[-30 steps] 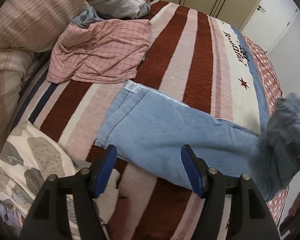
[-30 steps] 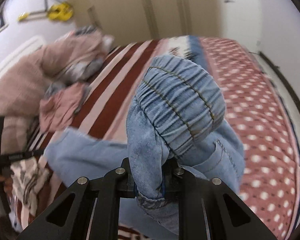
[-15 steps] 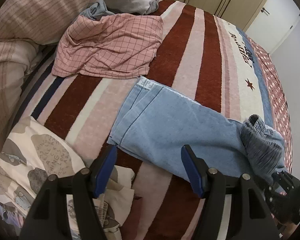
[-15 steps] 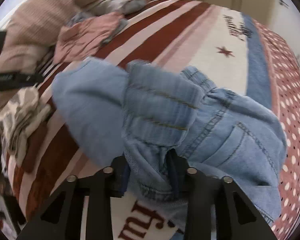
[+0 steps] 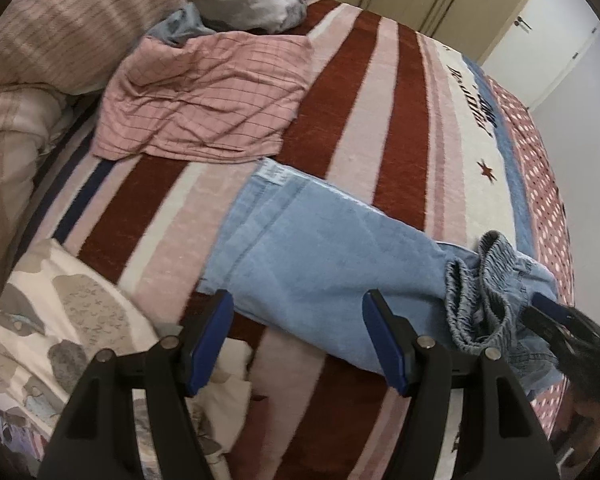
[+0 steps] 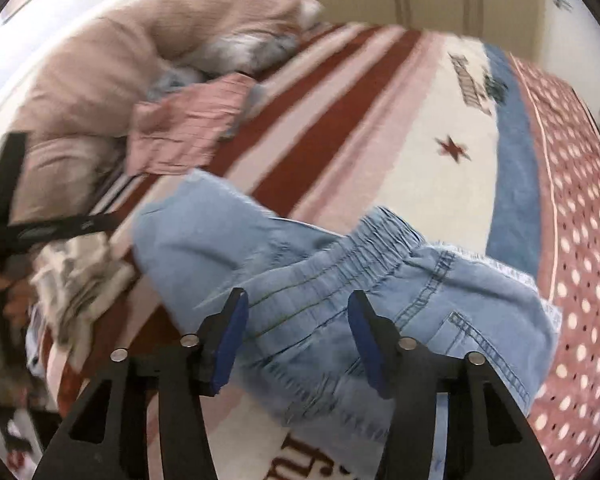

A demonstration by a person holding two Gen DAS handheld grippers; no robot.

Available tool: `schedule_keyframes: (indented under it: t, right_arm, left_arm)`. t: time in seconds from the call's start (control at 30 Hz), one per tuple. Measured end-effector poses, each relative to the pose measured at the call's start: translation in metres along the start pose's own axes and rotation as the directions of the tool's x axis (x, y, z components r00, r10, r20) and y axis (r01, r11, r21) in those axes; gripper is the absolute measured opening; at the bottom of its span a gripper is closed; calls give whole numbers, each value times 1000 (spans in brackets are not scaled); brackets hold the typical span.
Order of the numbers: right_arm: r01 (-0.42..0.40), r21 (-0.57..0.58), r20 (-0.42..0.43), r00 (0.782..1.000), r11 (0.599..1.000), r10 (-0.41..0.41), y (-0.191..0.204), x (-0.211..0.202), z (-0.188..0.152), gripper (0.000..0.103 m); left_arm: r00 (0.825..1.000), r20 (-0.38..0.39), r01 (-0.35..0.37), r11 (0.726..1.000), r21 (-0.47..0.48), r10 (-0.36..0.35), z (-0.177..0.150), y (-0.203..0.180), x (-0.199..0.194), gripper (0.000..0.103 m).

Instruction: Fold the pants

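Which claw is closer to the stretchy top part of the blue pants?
Right. The right gripper hangs open directly over the elastic waistband. The left gripper, also open, sits by the pants' leg end, away from the waistband.

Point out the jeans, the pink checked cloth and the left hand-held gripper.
jeans (image 5: 324,264): left wrist view, flat middle of the leg.
pink checked cloth (image 5: 208,100): left wrist view, centre of the crumpled fabric.
left hand-held gripper (image 5: 300,340): left wrist view, midway between its blue-padded fingertips.

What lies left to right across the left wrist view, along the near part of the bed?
Patterned pillow → left tool, open → blue pants → their bunched waistband → right tool.
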State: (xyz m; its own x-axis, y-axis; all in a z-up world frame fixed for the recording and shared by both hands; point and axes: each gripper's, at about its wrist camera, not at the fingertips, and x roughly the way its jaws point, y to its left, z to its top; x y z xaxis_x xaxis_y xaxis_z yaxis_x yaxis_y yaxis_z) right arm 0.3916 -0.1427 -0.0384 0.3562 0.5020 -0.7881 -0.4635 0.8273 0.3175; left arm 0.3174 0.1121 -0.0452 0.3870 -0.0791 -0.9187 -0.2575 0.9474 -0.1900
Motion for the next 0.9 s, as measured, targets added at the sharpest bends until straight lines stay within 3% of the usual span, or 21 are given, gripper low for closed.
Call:
schedule_keyframes:
  t: [0.13,0.2,0.37,0.5,0.53,0.6,0.63,0.73,0.83,0.9]
  right_arm:
    - [-23,194,-17,999,981,27,-15,28,11,49]
    - [5,183,-21,1000,983,-1,-7,38,15,49]
    - [66,215,-71,996,974,-52,2,53,16,63]
    - [148,206,-113,985,967,-127,8,55,1,68]
    - [155,202,-127,983,967,-131,9,55,-4,65]
    - [149,210,-142,982,966,-121,9,54,-13,46]
    - [124,220,-143,985,968,-94,10,53,-18,31]
    - [154,166,-97,985,974,-140,22,39,-25,9]
    - [178,142,-76,983,974,-169,26,26,-31,6]
    - [169,142,-97,983,975,-156,20,21,-39,5]
  left_arm:
    - [999,-14,41,999,31,-40,1,-18,10,64]
    - [998,-21,60,997,44,-59,2,-24,14,64]
    - [990,-80,122,990,76,-116,3,-41,29,64]
    - [966,-181,204,974,100,-184,3,-57,47,64]
    - [958,-208,225,968,112,-198,3,-63,53,64]
    - [941,-244,273,952,136,-235,5,-75,62,64]
    - [929,-259,309,940,145,-265,5,-84,67,64]
    - [893,-294,393,909,138,-341,5,-104,77,63]
    - [865,-325,442,886,137,-382,4,-119,83,58]
    - [853,-346,458,878,137,-391,3,-127,88,42]
